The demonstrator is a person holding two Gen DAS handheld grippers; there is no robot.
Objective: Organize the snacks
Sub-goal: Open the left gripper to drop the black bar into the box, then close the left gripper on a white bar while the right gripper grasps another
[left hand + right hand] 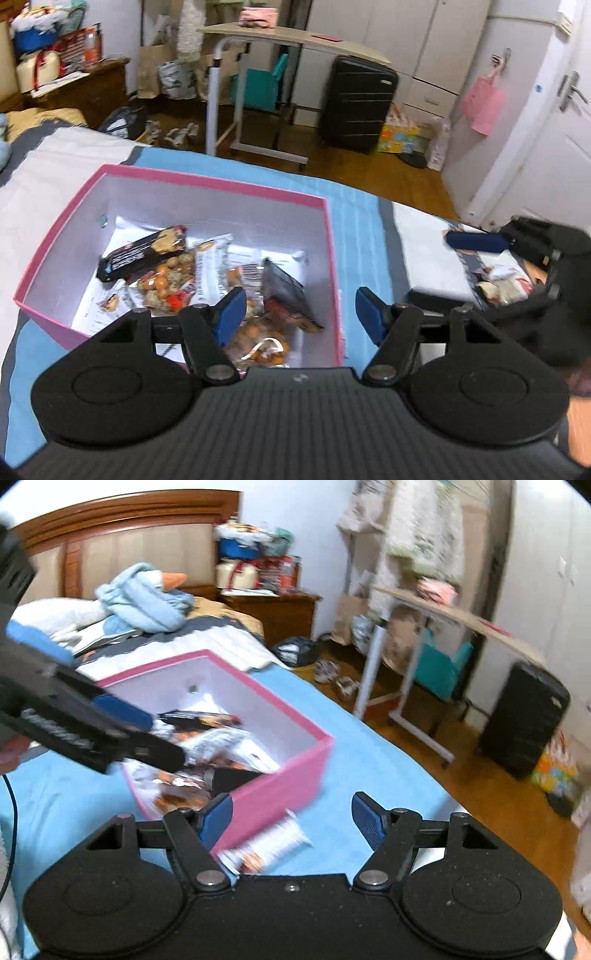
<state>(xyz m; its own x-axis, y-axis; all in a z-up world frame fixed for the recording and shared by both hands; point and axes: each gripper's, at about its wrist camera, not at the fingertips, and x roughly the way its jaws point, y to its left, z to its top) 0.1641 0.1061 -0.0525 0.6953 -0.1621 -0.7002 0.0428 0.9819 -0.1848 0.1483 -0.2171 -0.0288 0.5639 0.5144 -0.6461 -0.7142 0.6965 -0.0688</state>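
Observation:
A pink box with a white inside sits on the blue bed sheet and holds several snack packets. My left gripper is open and empty above the box's near right corner. In the right wrist view the same box lies ahead to the left, with the left gripper reaching over it. My right gripper is open and empty above a white snack packet lying on the sheet beside the box. The right gripper also shows at the right edge of the left wrist view, over more snacks.
The bed edge runs close behind the box, with wooden floor beyond. A white rolling table, a black suitcase and bags stand on the floor. A blue plush toy and a nightstand are near the headboard.

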